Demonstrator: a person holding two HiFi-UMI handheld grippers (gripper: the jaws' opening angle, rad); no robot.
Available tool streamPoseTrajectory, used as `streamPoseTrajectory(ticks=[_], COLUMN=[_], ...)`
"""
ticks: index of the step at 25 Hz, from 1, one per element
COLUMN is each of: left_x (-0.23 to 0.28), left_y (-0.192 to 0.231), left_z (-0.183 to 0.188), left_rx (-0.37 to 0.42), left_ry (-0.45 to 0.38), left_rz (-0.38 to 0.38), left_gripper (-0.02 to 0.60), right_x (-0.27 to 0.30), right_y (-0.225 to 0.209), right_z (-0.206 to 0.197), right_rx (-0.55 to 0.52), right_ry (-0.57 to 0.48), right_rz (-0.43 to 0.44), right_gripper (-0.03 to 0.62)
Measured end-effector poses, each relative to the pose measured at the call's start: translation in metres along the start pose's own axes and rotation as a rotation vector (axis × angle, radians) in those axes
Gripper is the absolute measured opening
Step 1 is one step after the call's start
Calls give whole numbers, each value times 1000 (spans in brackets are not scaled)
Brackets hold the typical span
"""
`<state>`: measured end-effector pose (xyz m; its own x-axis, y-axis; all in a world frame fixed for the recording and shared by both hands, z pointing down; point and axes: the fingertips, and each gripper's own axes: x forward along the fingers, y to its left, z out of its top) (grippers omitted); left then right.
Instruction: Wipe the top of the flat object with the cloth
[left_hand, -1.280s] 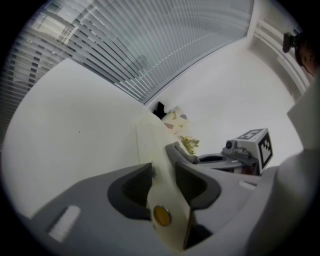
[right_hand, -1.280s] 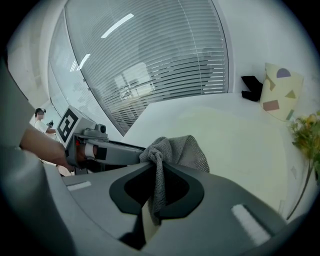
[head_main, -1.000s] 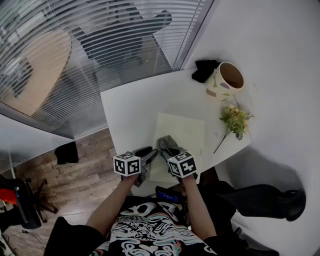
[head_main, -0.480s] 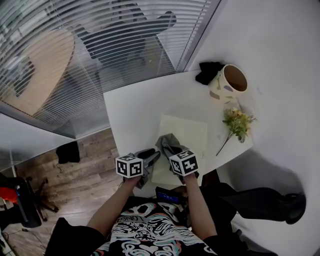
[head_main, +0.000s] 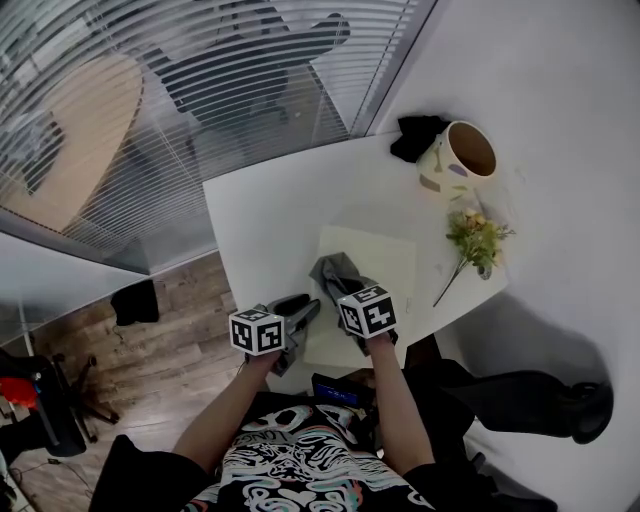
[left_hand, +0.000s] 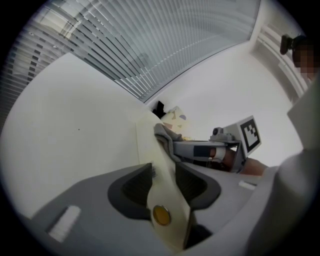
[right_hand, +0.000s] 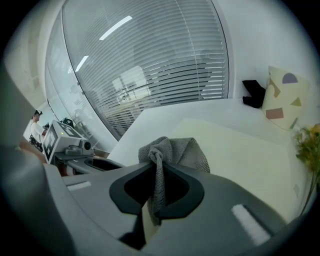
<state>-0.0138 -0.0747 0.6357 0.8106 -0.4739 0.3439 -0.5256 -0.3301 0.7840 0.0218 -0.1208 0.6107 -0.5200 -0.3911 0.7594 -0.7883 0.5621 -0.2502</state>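
**Jaws clenched on both sides: flat sheet in the left, cloth in the right**

The left gripper (left_hand: 163, 171) has its jaws pinched on the near edge of the flat object (head_main: 378, 262), and that edge bends up between them. The right gripper (right_hand: 159, 169) has its jaws clamped on a fold of the grey cloth (right_hand: 176, 150), whose bunched end rests on the sheet's near-left part.

The main risk is likely the sheet itself. It looks thin and limp, so a firm push with the cloth could wrinkle it or drag it across the white table (head_main: 262, 212). The left grip is on one edge only, so the far side could well skate. Lifting that edge higher would curl the surface away from the cloth. The cloth is held by a narrow tuck and could pull free under friction. A long stroke to the far right could brush the flower sprig (head_main: 474, 240) just beside the sheet.

The sheet is pale cream, rectangular and matte. It has a small round gold spot near the gripped edge. It lies on the near-right part of the table and reaches the near edge.
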Motion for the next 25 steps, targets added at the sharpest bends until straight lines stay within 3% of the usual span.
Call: streamPoseTrajectory(ticks=[25], left_x=[-1], left_y=[-1], left_z=[0], left_rx=[-8], left_ry=[2], left_rz=[-14], left_gripper=[201], right_x=[14], right_y=[-16], right_z=[28], right_rx=[-5], right_ry=[-36], right_rz=[-47], right_gripper=[15])
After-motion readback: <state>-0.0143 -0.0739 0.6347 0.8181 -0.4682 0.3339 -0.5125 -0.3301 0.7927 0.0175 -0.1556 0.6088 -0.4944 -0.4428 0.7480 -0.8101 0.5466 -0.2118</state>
